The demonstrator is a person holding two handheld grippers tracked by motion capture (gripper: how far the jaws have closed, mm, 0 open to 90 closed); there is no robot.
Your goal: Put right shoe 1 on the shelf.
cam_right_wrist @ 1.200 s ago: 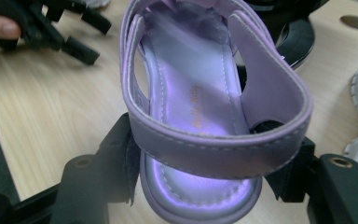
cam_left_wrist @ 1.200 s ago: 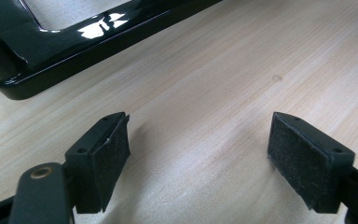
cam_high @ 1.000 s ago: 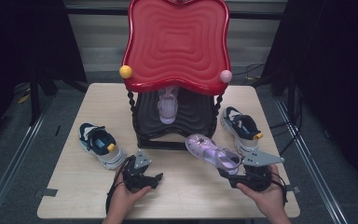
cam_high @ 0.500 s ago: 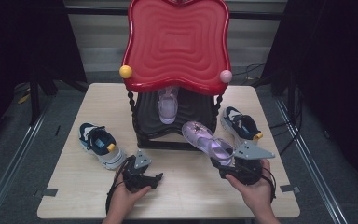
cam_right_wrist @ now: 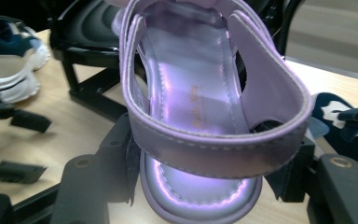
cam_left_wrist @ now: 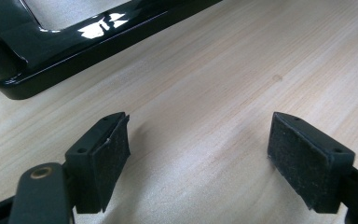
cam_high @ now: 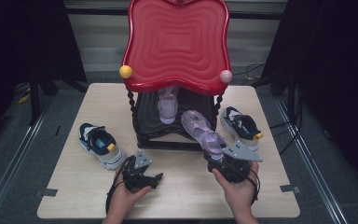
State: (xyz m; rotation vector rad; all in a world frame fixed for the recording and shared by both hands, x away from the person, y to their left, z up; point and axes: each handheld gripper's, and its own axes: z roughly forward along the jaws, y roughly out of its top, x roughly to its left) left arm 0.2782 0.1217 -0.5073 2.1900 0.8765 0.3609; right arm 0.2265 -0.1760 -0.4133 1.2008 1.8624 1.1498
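So the right tool (cam_high: pixel 218 157) is clamped on the heel end of a purple sandal (cam_high: pixel 204 131), one jaw on each side of the heel, and the sandal sticks out past the jaws with its toe aimed at the black rack (cam_high: pixel 168 126) under the big red wavy top (cam_high: pixel 176 42). It's held up off the counter (cam_high: pixel 186 196), just in front of the rack's right front corner. The left tool (cam_high: pixel 151 178) sits low over the counter near the front left of the rack, jaws apart with nothing but bare wood between them. The high view gives you the whole layout: a second purple sandal (cam_high: pixel 167 105) already on the rack shelf, a navy sneaker (cam_high: pixel 98 144) to the left of the rack and another navy sneaker (cam_high: pixel 241 125) to the right, close to the held sandal. The right gripper view shows what you can't get from above, namely the heel strap and shiny insole right up close, plus the pads (cam_right_wrist: pixel 131 161) pressing on the sole's sides. The left gripper view adds the glossy black base rail of the rack. Hard to make out: the printing on the insole is too blurry to read, the sandal's toe is cut off at the top of the right gripper view, and the red top hides most of the shelf.
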